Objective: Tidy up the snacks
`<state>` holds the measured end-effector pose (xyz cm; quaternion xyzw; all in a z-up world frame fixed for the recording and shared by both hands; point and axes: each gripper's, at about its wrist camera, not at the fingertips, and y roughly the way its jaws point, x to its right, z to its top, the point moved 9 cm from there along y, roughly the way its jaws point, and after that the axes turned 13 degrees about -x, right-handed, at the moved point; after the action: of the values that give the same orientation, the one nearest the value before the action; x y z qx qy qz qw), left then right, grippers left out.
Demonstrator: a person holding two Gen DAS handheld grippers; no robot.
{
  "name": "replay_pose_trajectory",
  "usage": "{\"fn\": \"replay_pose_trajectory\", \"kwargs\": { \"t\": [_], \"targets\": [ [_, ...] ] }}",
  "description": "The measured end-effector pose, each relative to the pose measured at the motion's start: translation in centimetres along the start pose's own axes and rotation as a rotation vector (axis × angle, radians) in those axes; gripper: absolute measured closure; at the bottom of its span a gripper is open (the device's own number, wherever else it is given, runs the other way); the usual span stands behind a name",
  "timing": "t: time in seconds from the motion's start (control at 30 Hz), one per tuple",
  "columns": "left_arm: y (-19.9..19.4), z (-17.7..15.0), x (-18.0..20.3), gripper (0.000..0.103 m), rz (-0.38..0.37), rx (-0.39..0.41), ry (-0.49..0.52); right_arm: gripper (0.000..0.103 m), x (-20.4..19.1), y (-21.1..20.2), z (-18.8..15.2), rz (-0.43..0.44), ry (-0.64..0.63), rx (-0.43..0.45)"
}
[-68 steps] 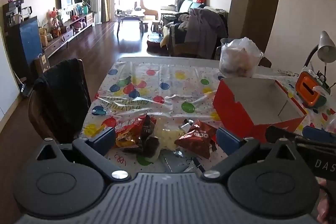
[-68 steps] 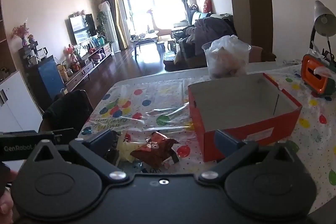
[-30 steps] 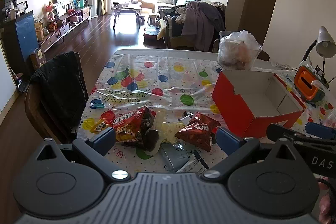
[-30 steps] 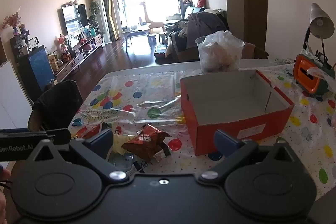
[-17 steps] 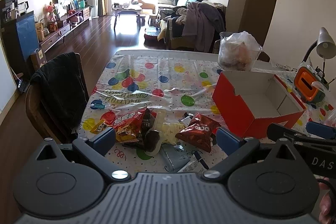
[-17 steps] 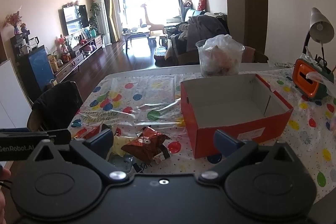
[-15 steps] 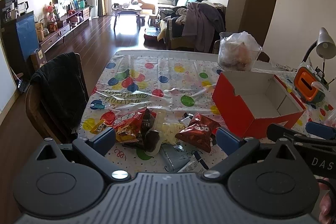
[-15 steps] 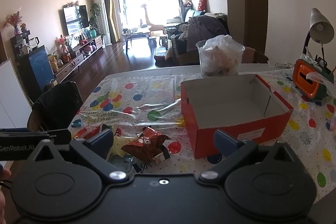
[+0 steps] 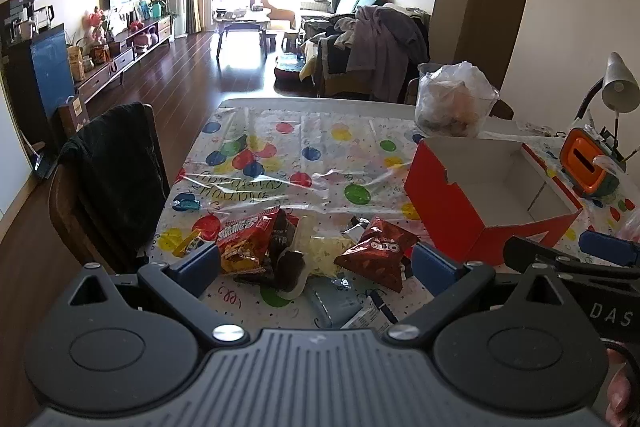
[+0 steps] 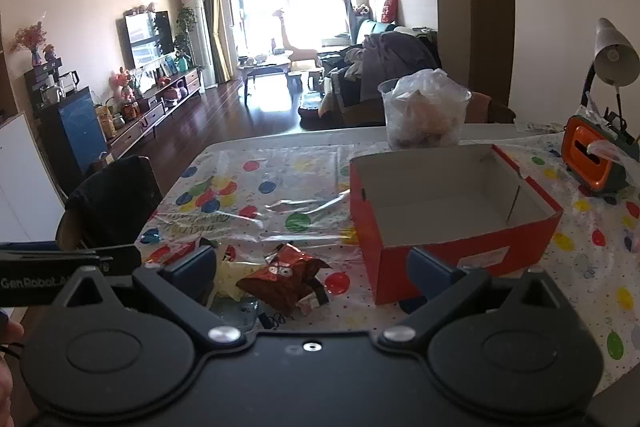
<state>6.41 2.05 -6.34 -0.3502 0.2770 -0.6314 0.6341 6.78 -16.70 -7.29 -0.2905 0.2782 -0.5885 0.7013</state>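
left wrist view: the left gripper (image 9: 314, 261) hangs above the near table edge, jaws spread wide and empty. between and just ahead of them lies the snack pile: an orange-red chip bag (image 9: 248, 241) by the left jaw, a dark red oreo packet (image 9: 378, 251) by the right jaw, a pale yellow packet (image 9: 326, 251) between. the open red box (image 9: 448, 211) sits ahead, past the right jaw. in the right wrist view the right gripper (image 10: 310, 273) is likewise released and empty, the oreo packet (image 10: 286, 277) between its jaws, the red box (image 10: 460, 247) ahead of its right jaw.
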Motion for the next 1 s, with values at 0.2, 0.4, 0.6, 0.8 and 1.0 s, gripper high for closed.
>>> {"fn": "replay_pose_trajectory", "kwargs": {
  "t": [0.2, 0.4, 0.6, 0.8, 1.0],
  "targets": [
    [0.6, -0.1, -0.9, 0.000, 0.001, -0.018, -0.023, 0.002, -0.5, 1.0, 0.0, 0.009, -0.020, -0.021],
    [2.1, -0.7, -2.8, 0.001, 0.031, -0.061, -0.071, 0.005, -0.7, 3.2, -0.4, 0.014, -0.024, -0.066],
    [3.5, -1.5, -5.3, 0.001, 0.079, -0.097, -0.100, 0.007, -1.4, 6.4, -2.0, 0.027, -0.078, -0.150],
    [4.5, -2.1, -7.1, 0.001, 0.100, -0.124, -0.113, 0.012, -1.9, 10.3, -3.9, 0.055, -0.052, -0.296],
    [5.2, -2.2, -8.1, 0.001, 0.120, -0.141, -0.119, 0.016, -3.2, 13.5, -5.4, 0.077, 0.004, -0.417]
  ]
}}
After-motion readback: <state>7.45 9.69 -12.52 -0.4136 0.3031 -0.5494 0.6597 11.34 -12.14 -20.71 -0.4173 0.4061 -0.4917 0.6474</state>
